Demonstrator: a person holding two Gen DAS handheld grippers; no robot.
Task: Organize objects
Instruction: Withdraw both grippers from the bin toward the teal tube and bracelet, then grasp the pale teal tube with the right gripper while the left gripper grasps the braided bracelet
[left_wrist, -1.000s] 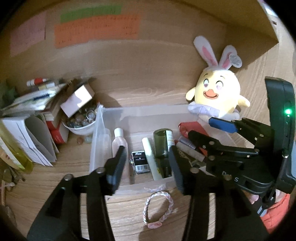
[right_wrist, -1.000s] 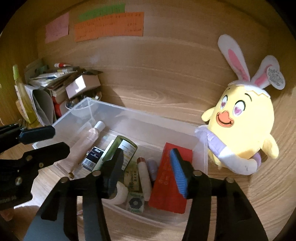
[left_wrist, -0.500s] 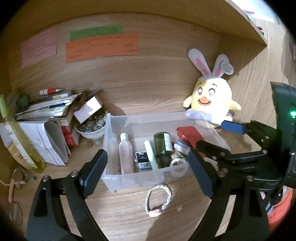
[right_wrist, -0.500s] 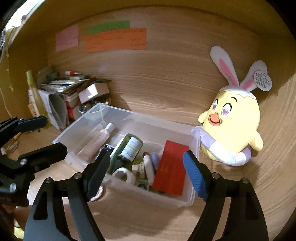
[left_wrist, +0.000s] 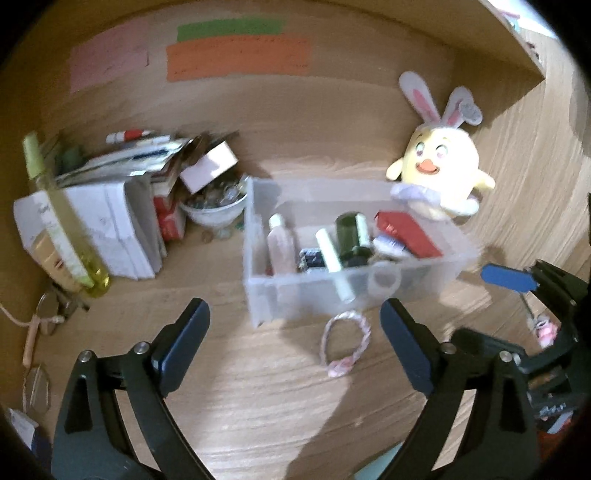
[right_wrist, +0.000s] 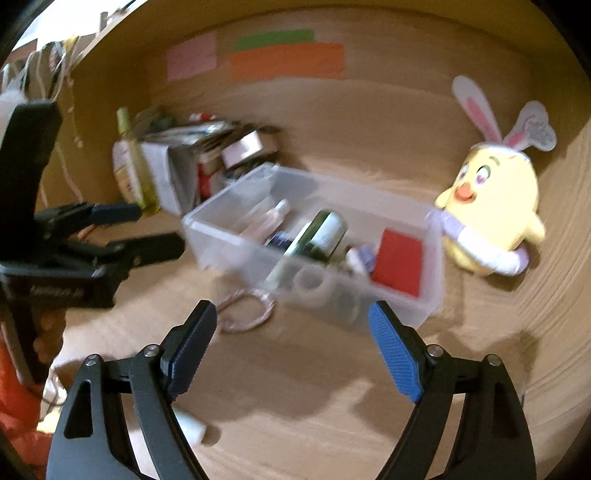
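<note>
A clear plastic bin (left_wrist: 258, 280) (right_wrist: 424, 306) stands on the wooden desk with a green bottle (left_wrist: 351, 236) (right_wrist: 321, 236), a red box (left_wrist: 406, 232) (right_wrist: 399, 262), a clear pink bottle (left_wrist: 280, 243), a tape roll (left_wrist: 384, 280) and small tubes inside. A pink-and-white braided bracelet (left_wrist: 345, 343) (right_wrist: 243, 306) lies on the desk in front of the bin. My left gripper (left_wrist: 295, 332) is open and empty, just short of the bracelet. My right gripper (right_wrist: 291, 332) is open and empty, in front of the bin.
A yellow bunny-eared plush (left_wrist: 439, 173) (right_wrist: 491, 218) sits right of the bin. Books, papers and a yellow bottle (left_wrist: 74, 236) crowd the left, with a bowl of small items (left_wrist: 214, 206). Glasses (left_wrist: 48, 310) lie at the left edge. Sticky notes (left_wrist: 236, 55) hang on the back wall.
Both grippers have pulled back from the bin and opened wider. The bin and bracelet look farther away; the bracelet has not moved.
</note>
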